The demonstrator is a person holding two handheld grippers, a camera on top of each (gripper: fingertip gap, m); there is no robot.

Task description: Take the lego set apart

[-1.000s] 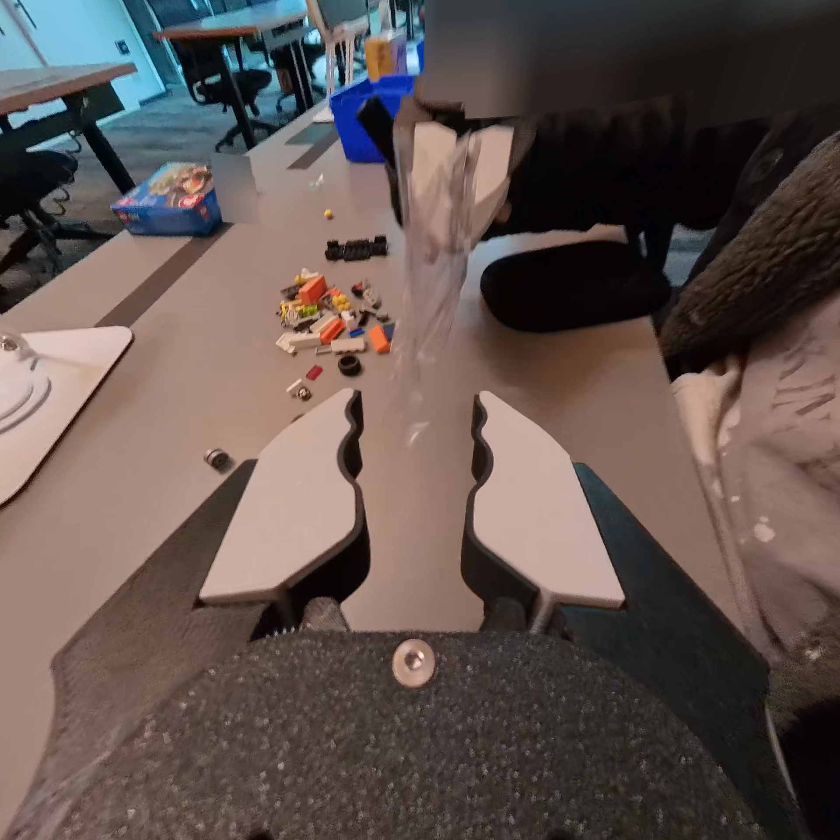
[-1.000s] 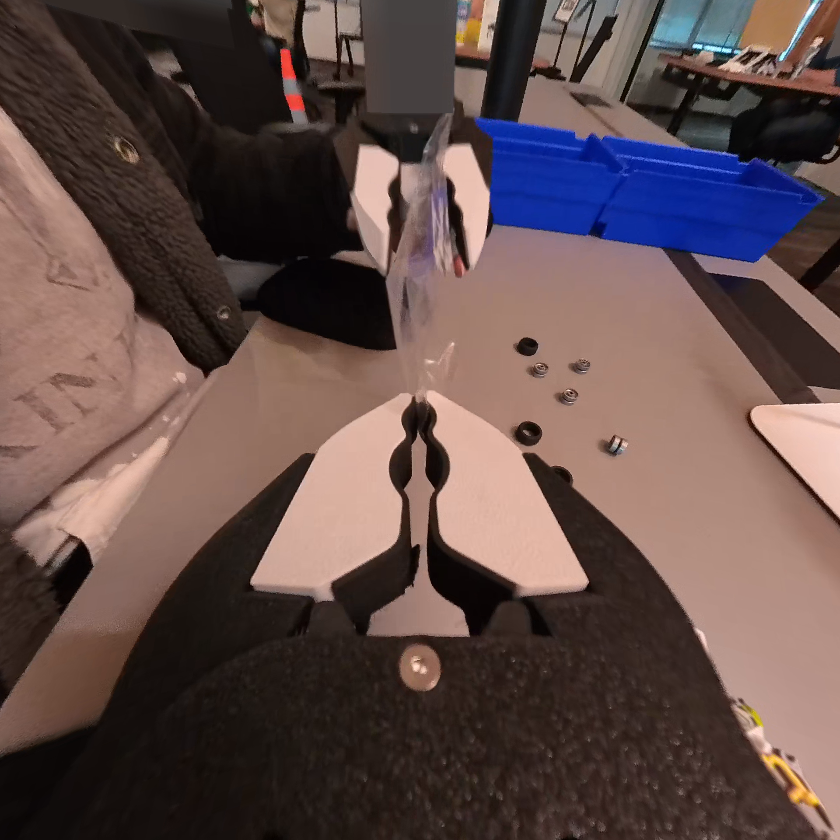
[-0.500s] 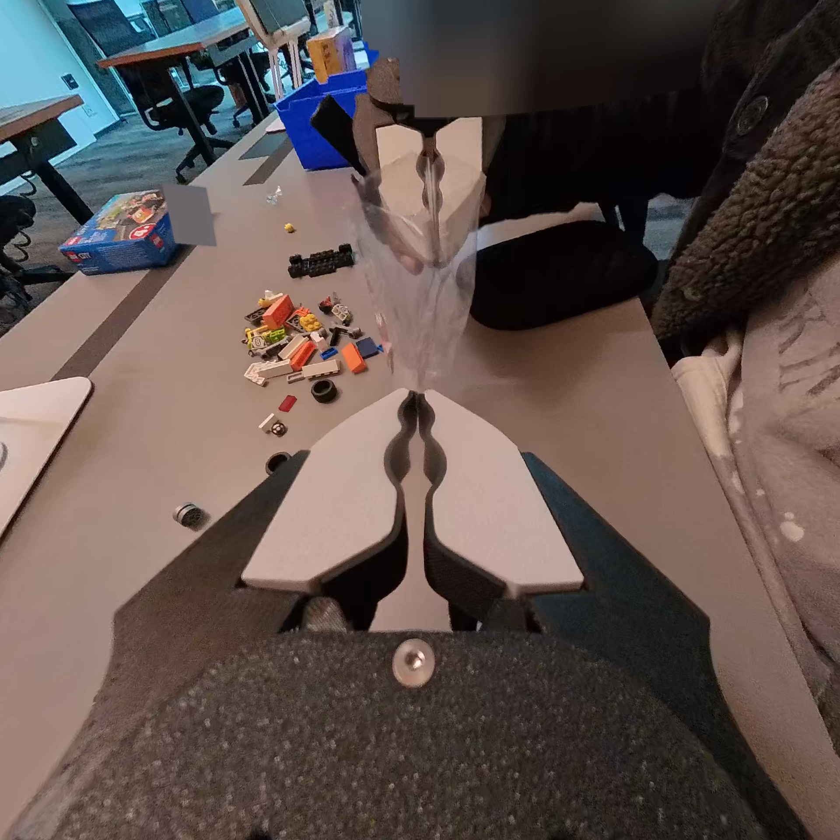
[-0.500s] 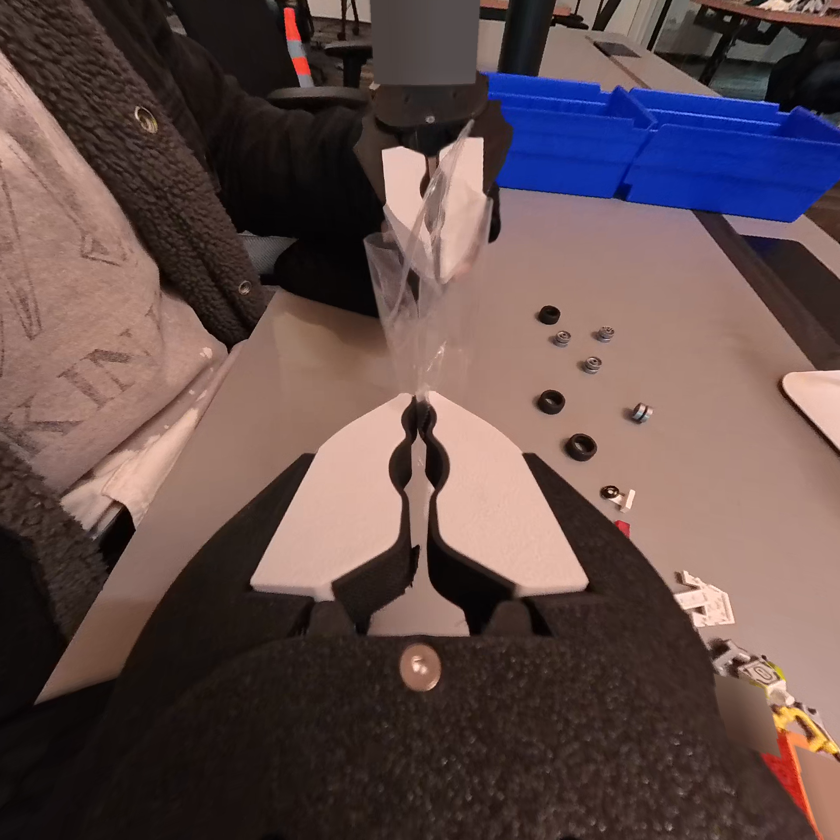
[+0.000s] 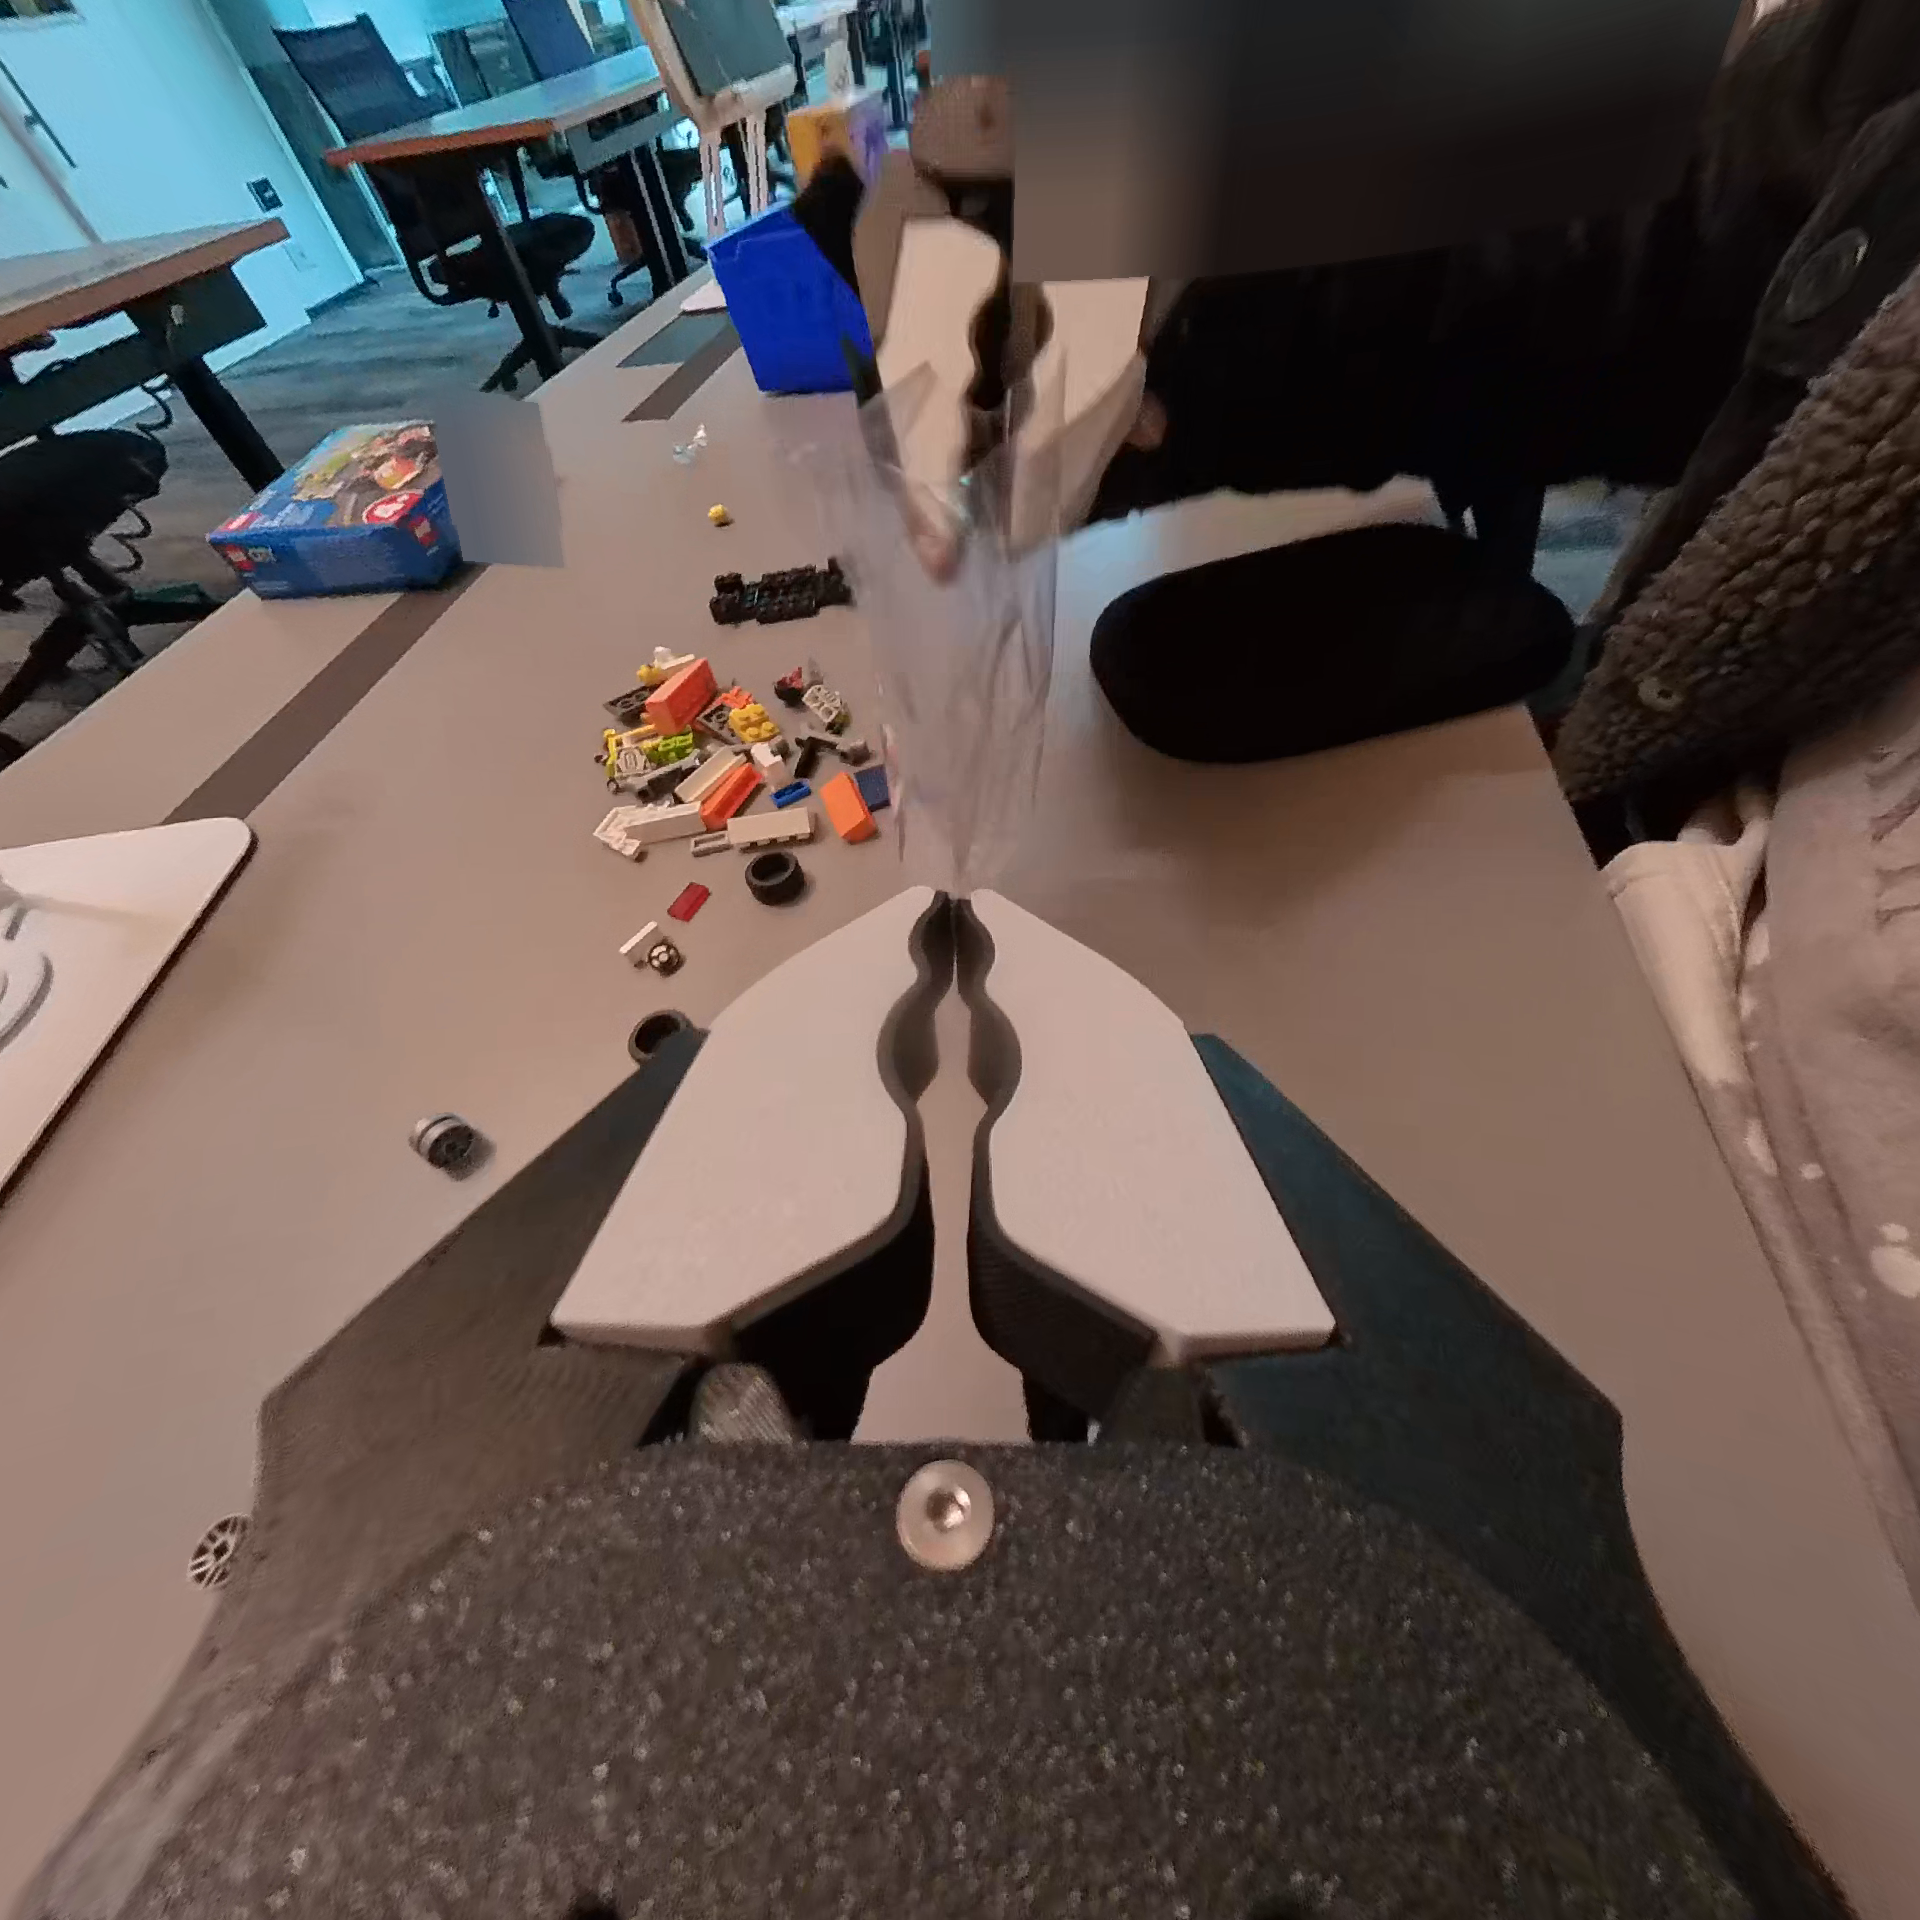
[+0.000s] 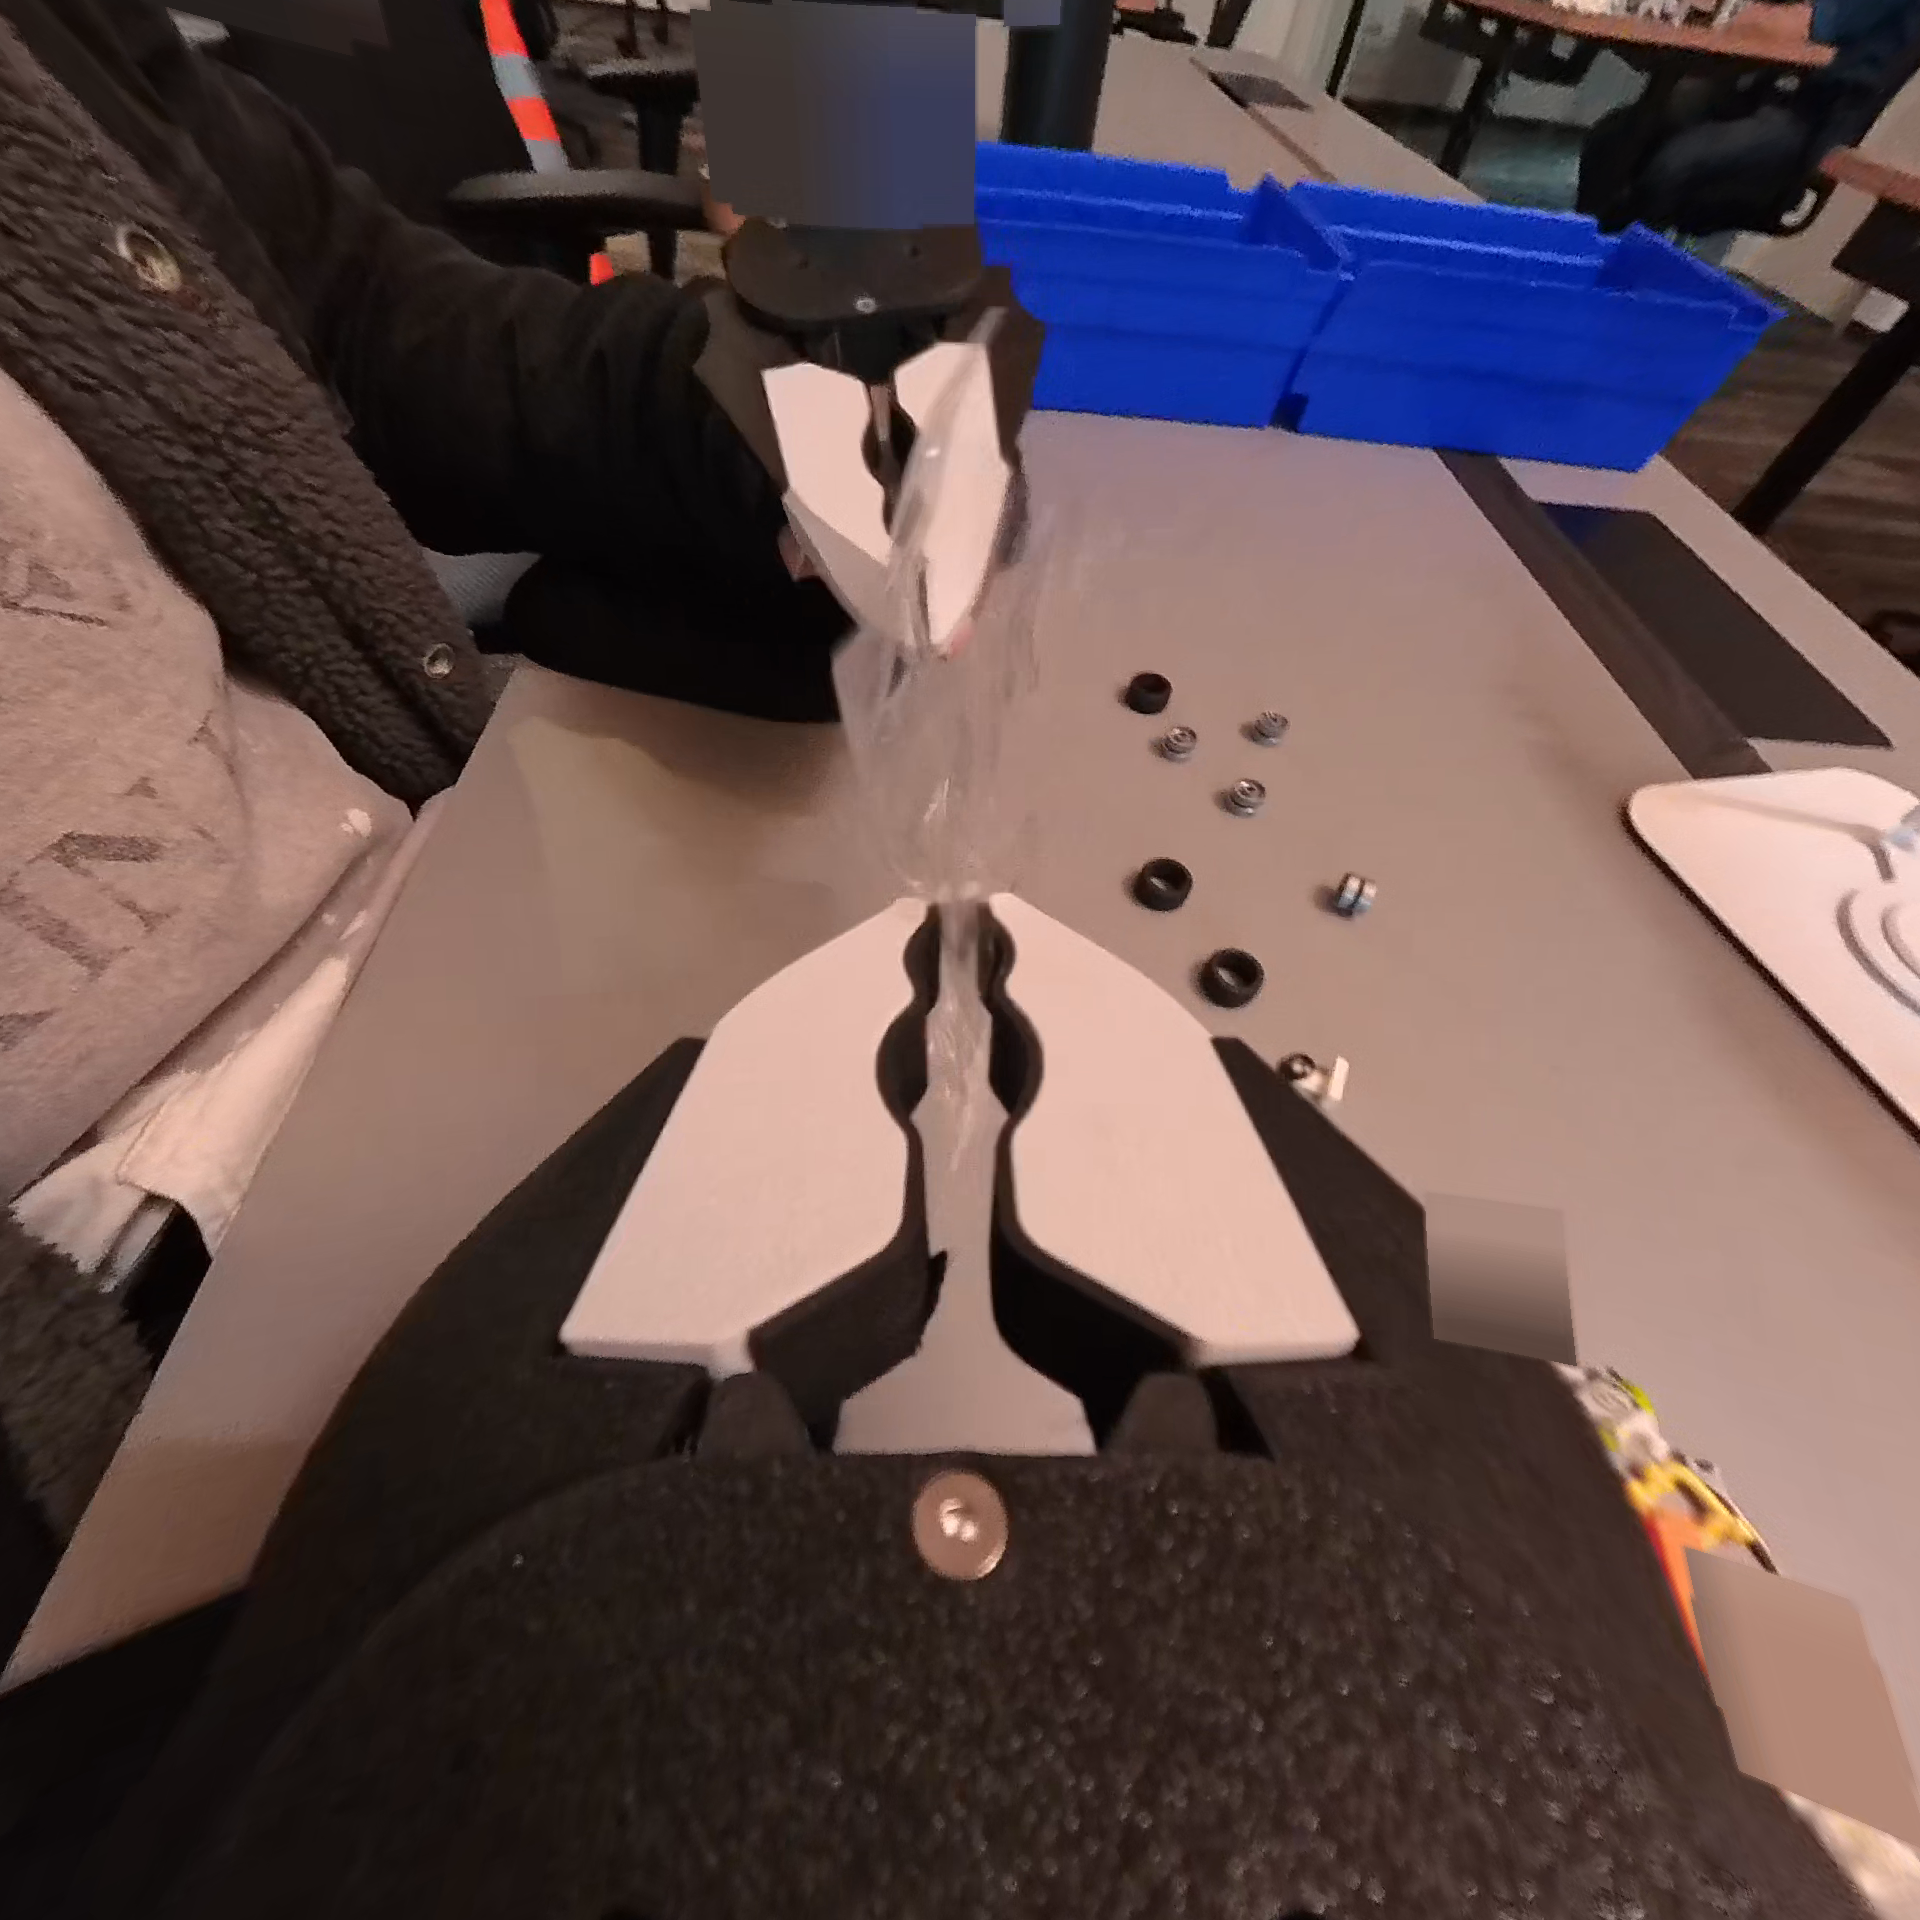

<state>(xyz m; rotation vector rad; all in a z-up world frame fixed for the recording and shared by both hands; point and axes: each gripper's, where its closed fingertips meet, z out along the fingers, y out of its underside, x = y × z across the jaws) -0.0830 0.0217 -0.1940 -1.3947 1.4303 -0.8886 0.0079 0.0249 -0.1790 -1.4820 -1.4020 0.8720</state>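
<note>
Set largely dismantled: loose bricks lie piled on the worktop, with black tyres and wheel hubs scattered singly just beyond that pile. Left hand-held gripper and right hand-held gripper are each clamped on opposite ends of a clear plastic bag stretched above the worktop beside the pile. Judgement: only the black chassis piece behind the pile may remain joined

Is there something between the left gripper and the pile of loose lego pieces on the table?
Yes. The left gripper is shut on a clear plastic bag, stretched to the right gripper, also shut on it. The lego pieces lie beside the bag on the table; no other obstacle shows.
</note>
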